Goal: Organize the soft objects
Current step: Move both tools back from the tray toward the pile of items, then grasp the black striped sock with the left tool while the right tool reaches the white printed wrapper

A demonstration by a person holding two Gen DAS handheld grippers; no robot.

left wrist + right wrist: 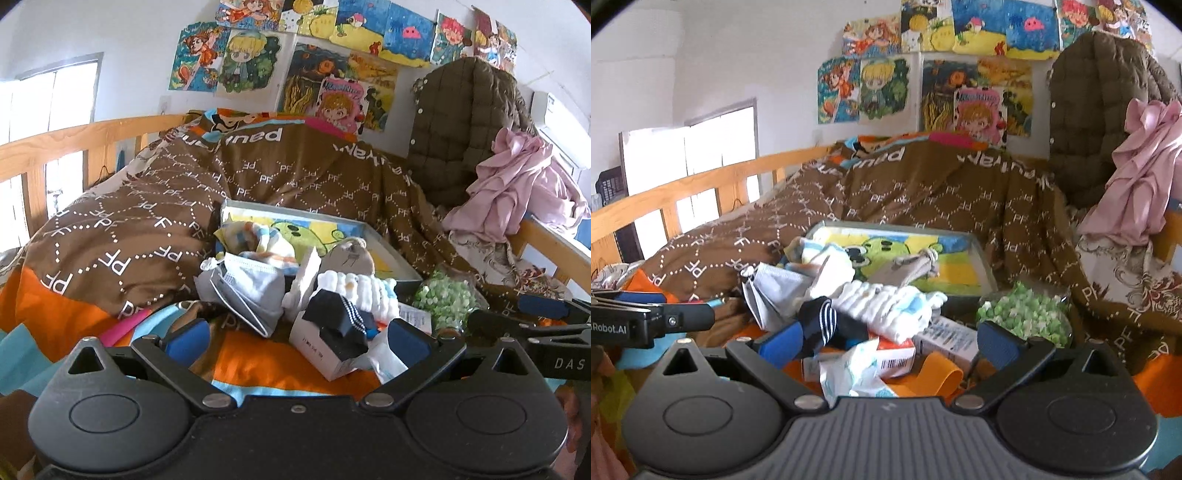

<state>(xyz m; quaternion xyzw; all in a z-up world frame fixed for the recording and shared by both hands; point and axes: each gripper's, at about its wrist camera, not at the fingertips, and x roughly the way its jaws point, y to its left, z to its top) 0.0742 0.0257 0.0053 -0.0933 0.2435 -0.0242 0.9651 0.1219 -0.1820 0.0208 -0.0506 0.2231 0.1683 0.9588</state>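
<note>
Both grippers are spread wide and holding nothing. The left gripper point(297, 338) has its blue pads apart over the orange patch of the brown duvet point(140, 236); its right pad sits just beside a white cardboard box point(321, 350) with a navy striped sock point(343, 321) draped over it, though I can't tell if it's actually touching. The right gripper point(890, 341) is just as wide open, with the same navy sock point(822, 325) right against its left pad and a crumpled tissue pack point(853, 369) between the fingers. It's also visible from the left camera, poking in at the right edge point(532, 317).

The soft stuff is all heaped in front of both grippers: a white ribbed sock roll point(890, 306) lying with its long axis running left to right, a grey face mask point(243, 291) tilted down toward the lower right, and a beige sock point(351, 258) resting on the near rim of a grey tray point(399, 258). The tray has a green cartoon towel point(886, 251) in it and a striped pastel cloth point(255, 240) hanging over its left corner.

Room is tight. A bag of green candies point(1023, 314) crowds the right side next to the tray, the duvet humps up on the left and behind, and wooden bed rails point(701, 184) close off the far left. Small boxes point(945, 339) are wedged under the pile too.
</note>
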